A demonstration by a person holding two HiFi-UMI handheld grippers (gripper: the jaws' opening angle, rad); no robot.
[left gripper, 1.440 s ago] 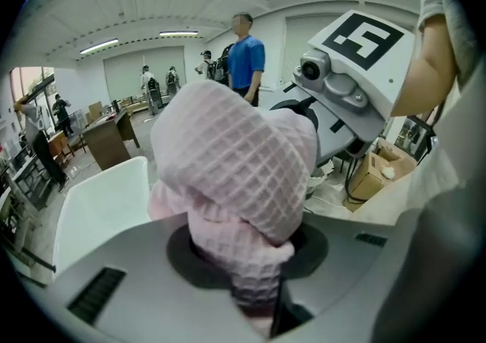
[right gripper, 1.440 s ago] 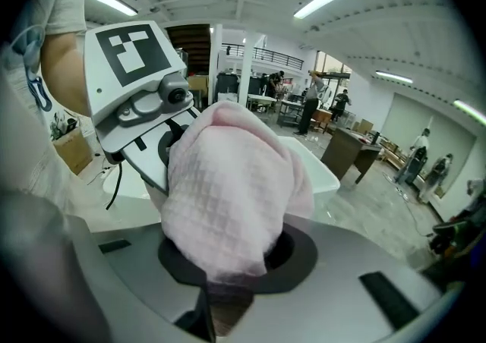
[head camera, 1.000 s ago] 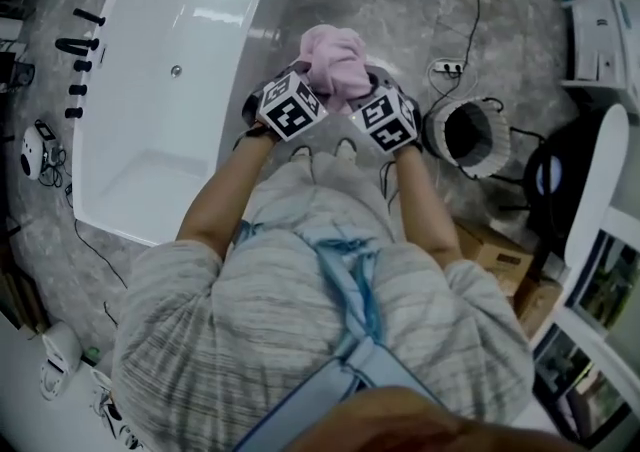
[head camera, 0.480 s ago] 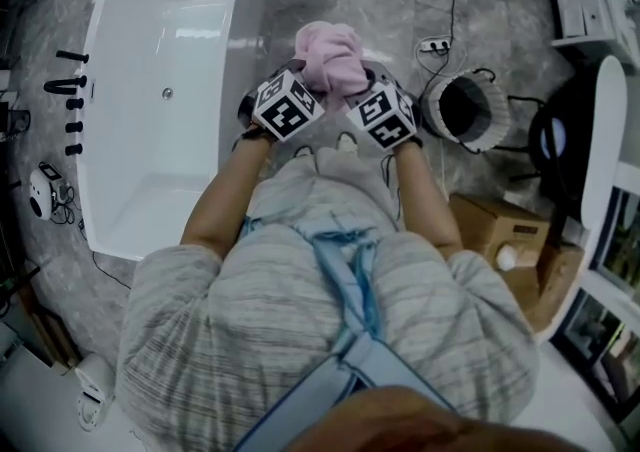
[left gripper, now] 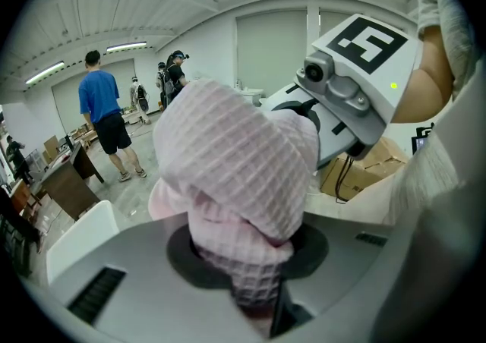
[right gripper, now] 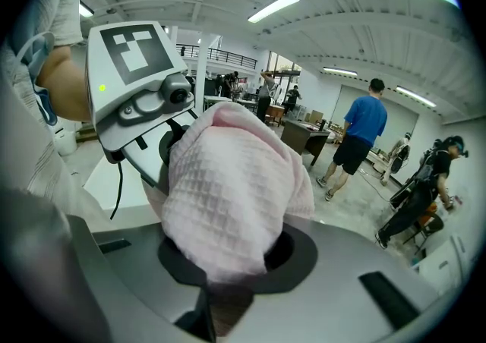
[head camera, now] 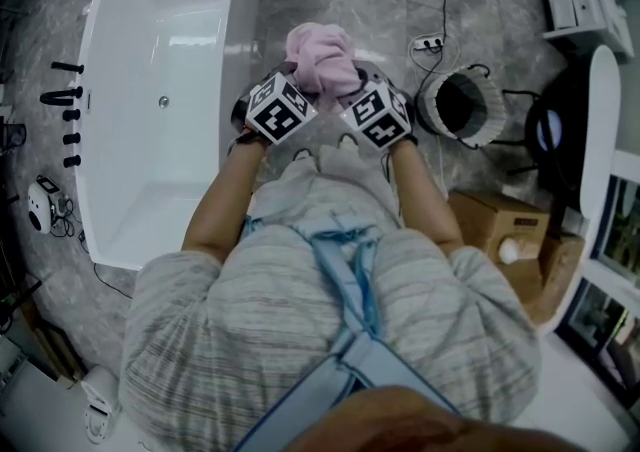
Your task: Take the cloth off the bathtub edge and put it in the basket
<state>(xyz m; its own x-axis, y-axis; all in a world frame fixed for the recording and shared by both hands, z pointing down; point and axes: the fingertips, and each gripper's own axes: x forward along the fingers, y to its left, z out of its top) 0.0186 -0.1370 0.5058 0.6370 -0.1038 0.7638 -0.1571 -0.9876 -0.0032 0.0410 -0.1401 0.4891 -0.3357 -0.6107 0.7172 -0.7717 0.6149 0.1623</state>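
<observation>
I hold a bunched pink waffle cloth (head camera: 320, 58) in the air between both grippers, in front of the person's chest. My left gripper (head camera: 298, 82) is shut on its left side and my right gripper (head camera: 348, 88) on its right. In the left gripper view the cloth (left gripper: 235, 182) fills the jaws of the left gripper (left gripper: 254, 292) and hides the pads; the right gripper's marker cube (left gripper: 364, 45) shows behind it. The right gripper view shows the cloth (right gripper: 228, 197) bunched in the right gripper (right gripper: 220, 296). The round basket (head camera: 462, 108) stands on the floor at the right. The white bathtub (head camera: 235, 60) lies at the left.
Black taps (head camera: 65, 105) stand beside the tub's left rim. A power strip (head camera: 430, 43) and cables lie near the basket. A cardboard box (head camera: 495, 230) and a white fixture (head camera: 595, 150) are at the right. People (right gripper: 361, 133) stand farther off on the grey floor.
The head camera has turned a little, so the tub and the basket sit higher in the picture. Both grippers still hold the cloth in much the same place.
</observation>
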